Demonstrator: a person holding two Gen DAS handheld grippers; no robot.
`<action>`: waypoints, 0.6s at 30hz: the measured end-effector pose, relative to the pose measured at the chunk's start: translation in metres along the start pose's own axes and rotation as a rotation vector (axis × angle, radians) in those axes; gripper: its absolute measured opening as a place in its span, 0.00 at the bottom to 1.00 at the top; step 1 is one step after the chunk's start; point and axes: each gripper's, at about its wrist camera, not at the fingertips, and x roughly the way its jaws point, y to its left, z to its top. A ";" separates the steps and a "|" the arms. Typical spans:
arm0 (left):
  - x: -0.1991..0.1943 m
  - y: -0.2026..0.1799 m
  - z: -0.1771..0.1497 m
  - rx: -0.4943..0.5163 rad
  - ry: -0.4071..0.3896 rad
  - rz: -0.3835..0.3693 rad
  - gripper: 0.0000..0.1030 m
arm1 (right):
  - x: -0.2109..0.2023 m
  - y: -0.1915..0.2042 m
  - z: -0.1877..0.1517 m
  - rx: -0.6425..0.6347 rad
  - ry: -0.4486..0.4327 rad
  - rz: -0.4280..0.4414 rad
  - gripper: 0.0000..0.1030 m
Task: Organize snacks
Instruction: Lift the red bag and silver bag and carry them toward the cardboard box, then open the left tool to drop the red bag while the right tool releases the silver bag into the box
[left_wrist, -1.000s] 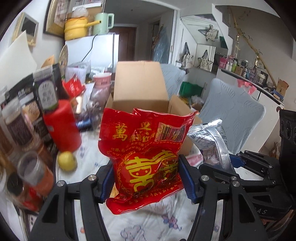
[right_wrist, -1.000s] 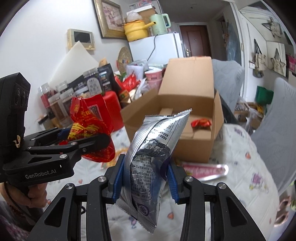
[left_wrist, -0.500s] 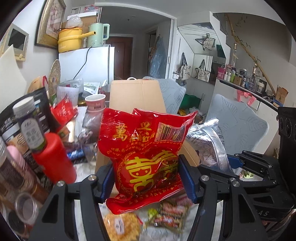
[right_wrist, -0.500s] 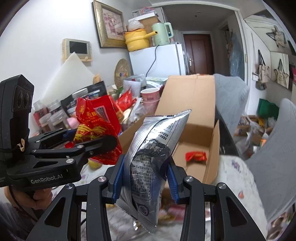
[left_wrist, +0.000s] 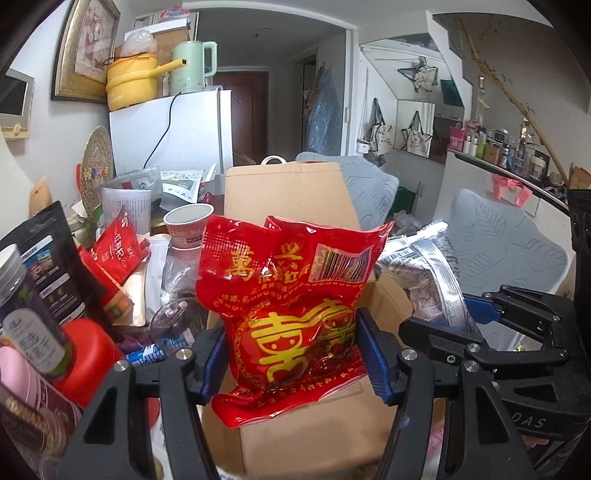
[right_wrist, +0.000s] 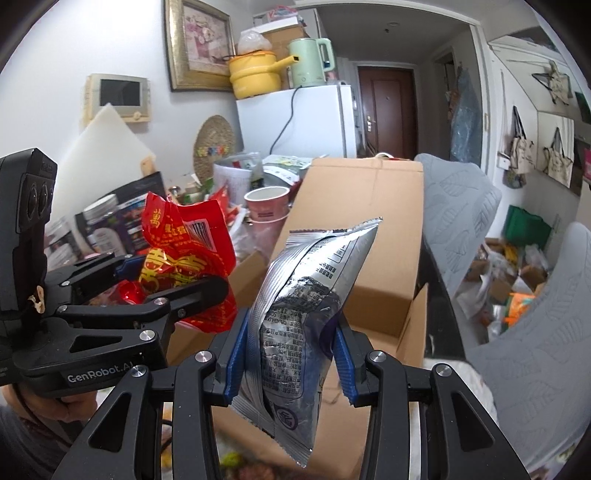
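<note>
I've carried both bags up to the cardboard box (left_wrist: 295, 199): my left hand-held gripper (left_wrist: 291, 354) pinches the red bag (left_wrist: 288, 295), my right hand-held gripper (right_wrist: 290, 354) the silver bag (right_wrist: 299, 314); dropping in comes next.

Left gripper (left_wrist: 291, 360): matte black plastic linkage arms, silver round screws, ribbed blue finger pads (left_wrist: 371, 360). Right gripper (right_wrist: 288, 360) same build. White "GenRobot.AI" lettering on left body, black camera housing above; hand (right_wrist: 55, 400) underneath.
</note>
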 end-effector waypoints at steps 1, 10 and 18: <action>0.007 0.003 0.003 -0.003 0.007 0.005 0.60 | 0.006 -0.002 0.003 -0.003 0.006 -0.004 0.40; 0.062 0.019 0.009 -0.022 0.092 0.041 0.60 | 0.060 -0.024 0.011 -0.001 0.091 -0.023 0.40; 0.099 0.027 0.005 -0.032 0.186 0.050 0.60 | 0.090 -0.034 0.009 0.003 0.160 -0.044 0.40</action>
